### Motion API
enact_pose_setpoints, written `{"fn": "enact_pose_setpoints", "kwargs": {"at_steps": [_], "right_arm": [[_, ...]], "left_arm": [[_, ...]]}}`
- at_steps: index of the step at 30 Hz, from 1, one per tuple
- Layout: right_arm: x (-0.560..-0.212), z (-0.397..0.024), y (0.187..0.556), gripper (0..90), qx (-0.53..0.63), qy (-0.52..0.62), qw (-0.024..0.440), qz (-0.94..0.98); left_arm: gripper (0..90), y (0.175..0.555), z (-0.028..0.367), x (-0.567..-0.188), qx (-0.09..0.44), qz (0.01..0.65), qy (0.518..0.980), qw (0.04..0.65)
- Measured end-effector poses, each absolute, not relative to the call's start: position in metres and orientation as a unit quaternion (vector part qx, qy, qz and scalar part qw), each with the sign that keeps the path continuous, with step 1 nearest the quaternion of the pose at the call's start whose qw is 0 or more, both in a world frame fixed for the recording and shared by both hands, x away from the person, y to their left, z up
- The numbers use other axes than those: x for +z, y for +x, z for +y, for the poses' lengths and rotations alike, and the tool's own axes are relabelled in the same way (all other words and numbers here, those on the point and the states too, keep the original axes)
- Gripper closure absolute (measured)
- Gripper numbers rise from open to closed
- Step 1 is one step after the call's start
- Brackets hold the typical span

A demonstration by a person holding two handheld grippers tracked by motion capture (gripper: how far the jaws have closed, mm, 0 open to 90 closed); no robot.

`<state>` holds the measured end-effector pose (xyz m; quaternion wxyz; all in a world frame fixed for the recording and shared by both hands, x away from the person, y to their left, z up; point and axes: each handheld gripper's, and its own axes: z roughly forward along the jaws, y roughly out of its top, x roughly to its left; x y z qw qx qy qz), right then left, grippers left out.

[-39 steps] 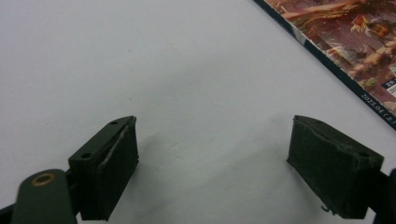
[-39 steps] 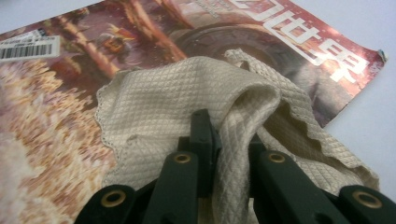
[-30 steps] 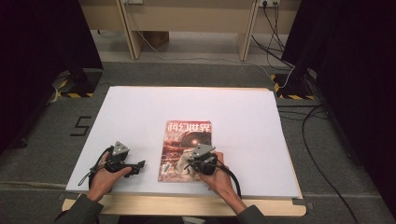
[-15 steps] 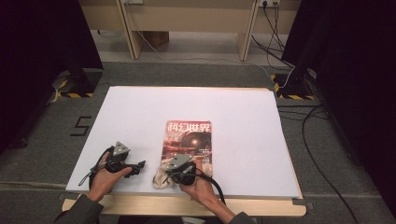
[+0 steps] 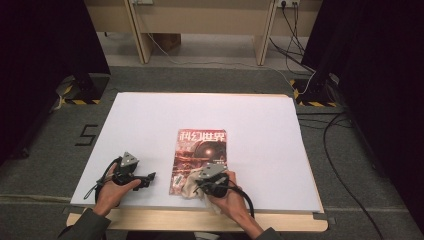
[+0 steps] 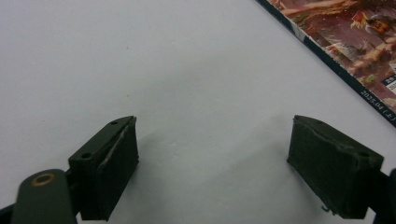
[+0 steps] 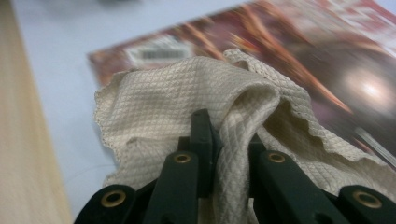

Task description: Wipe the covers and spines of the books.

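Grey carpet and dark curtains framed a white-covered tabletop (image 5: 150,125) with a pale wooden front edge, on which a glossy magazine with a reddish science-fiction cover (image 5: 202,152) lay face up near the middle, closer to the person's side. At the magazine's near edge the right hand-held gripper (image 5: 200,187) was pinching a cream waffle-weave cloth (image 5: 189,186); in the right gripper view its black jaws stood almost pressed together on a fold of the cloth (image 7: 196,93), which bunched up over the lower part of the cover (image 7: 299,60). Compared with a second earlier, when this hand sat over the cover's lower right corner, it had swept toward the lower left corner and then drifted back slightly toward the middle, dragging the cloth across the bottom strip of the cover. That read as a wiping pass under way, with the near band covered and the upper part of the cover apparently yet to be reached. The left hand-held gripper (image 5: 145,178) had kept its place on the bare white surface to the left of the magazine, its jaws spread wide with nothing between them (image 6: 212,163), only the magazine's spine edge (image 6: 336,70) showing nearby.
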<state>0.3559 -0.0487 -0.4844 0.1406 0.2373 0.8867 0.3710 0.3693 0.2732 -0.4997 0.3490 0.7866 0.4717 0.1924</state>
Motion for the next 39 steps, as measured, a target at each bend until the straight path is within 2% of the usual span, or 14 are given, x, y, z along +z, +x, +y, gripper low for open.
{"fn": "enact_pose_setpoints", "kwargs": {"at_steps": [8, 13, 29, 39], "right_arm": [[-0.483, -0.097, 0.359, 82.2, 0.357, 0.286, 0.171, 0.873], [-0.483, -0.112, 0.355, 82.2, 0.361, 0.301, 0.171, 0.866], [-0.486, -0.07, 0.333, 82.2, 0.379, 0.241, 0.136, 0.883], [-0.485, -0.085, 0.325, 82.3, 0.377, 0.25, 0.138, 0.881]], "left_arm": [[15.4, 0.369, 0.273, -0.5, 0.192, 0.471, 0.787, 0.348], [15.2, 0.37, 0.272, -0.5, 0.191, 0.471, 0.788, 0.348], [15.2, 0.37, 0.272, -0.5, 0.191, 0.469, 0.789, 0.347], [15.3, 0.371, 0.271, -0.5, 0.191, 0.466, 0.792, 0.346]]}}
